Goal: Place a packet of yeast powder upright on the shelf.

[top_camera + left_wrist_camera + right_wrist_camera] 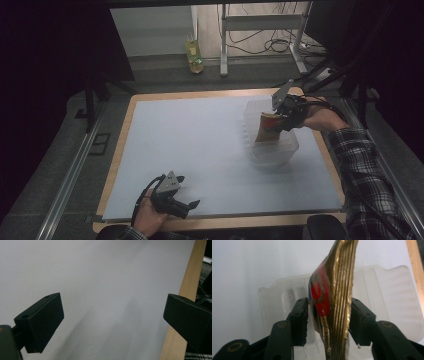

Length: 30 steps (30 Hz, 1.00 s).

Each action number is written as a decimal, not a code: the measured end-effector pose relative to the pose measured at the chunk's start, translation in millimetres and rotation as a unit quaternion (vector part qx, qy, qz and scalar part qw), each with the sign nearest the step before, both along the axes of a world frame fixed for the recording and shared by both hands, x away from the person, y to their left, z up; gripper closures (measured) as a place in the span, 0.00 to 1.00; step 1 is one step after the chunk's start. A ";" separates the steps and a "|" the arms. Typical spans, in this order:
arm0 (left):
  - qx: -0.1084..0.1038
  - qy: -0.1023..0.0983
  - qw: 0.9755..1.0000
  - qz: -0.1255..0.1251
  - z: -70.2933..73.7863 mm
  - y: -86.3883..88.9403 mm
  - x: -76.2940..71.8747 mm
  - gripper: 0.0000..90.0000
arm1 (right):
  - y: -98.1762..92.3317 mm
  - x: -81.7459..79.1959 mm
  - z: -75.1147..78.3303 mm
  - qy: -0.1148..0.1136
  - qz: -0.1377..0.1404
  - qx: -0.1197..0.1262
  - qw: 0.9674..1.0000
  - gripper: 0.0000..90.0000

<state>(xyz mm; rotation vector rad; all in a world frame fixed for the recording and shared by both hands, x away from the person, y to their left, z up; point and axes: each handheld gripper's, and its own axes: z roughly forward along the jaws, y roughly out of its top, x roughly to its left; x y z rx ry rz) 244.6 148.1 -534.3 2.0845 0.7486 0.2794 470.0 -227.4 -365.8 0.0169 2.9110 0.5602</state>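
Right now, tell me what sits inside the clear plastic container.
The lower end of a gold snack packet stands in the clear plastic container, pinched by the right gripper. The packet hides the bin floor beneath it.

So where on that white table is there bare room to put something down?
Nearly all of the white sheet is bare, from its left edge across to the clear plastic container. It is crowded only at the right, where the right hand-held gripper holds a gold packet over that container.

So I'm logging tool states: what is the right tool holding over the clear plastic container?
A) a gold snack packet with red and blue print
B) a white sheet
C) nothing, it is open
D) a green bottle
A: the right tool is shut on the gold snack packet, above the clear plastic container.
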 end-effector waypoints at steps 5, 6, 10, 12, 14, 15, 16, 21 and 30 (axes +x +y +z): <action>0.002 -0.001 1.000 0.001 0.0 -0.3 -0.1 0.03 | 4.4 -4.1 2.4 -0.004 -0.006 0.002 1.000 0.50; 0.002 0.000 1.000 0.000 -0.1 -0.5 -0.1 0.03 | 5.3 -4.7 3.4 -0.004 -0.008 0.005 1.000 0.49; 0.003 0.000 1.000 0.001 0.0 -0.6 -0.4 0.03 | 9.4 -7.7 9.1 -0.008 -0.010 0.012 1.000 0.46; 0.003 0.000 1.000 0.001 0.2 -0.5 -0.4 0.03 | 11.8 -9.3 12.2 -0.011 -0.007 0.017 1.000 0.44; 0.004 -0.001 1.000 0.002 0.3 -0.4 -0.4 0.03 | 14.1 -11.5 14.8 -0.010 -0.007 0.026 1.000 0.42; 0.003 -0.001 1.000 0.002 0.4 -0.3 -0.5 0.03 | 15.2 -12.6 15.5 -0.008 -0.007 0.032 0.999 0.41; 0.003 -0.001 1.000 0.001 0.4 -0.3 -0.5 0.03 | 16.1 -14.1 15.8 -0.012 -0.009 0.038 0.999 0.40; 0.005 0.000 1.000 0.001 0.2 -0.7 -0.6 0.03 | 20.4 -17.6 13.3 -0.009 -0.014 0.050 0.999 0.35; 0.009 0.000 1.000 0.000 0.3 -0.5 -0.5 0.03 | 25.2 -21.0 14.5 0.001 -0.056 0.097 0.994 0.25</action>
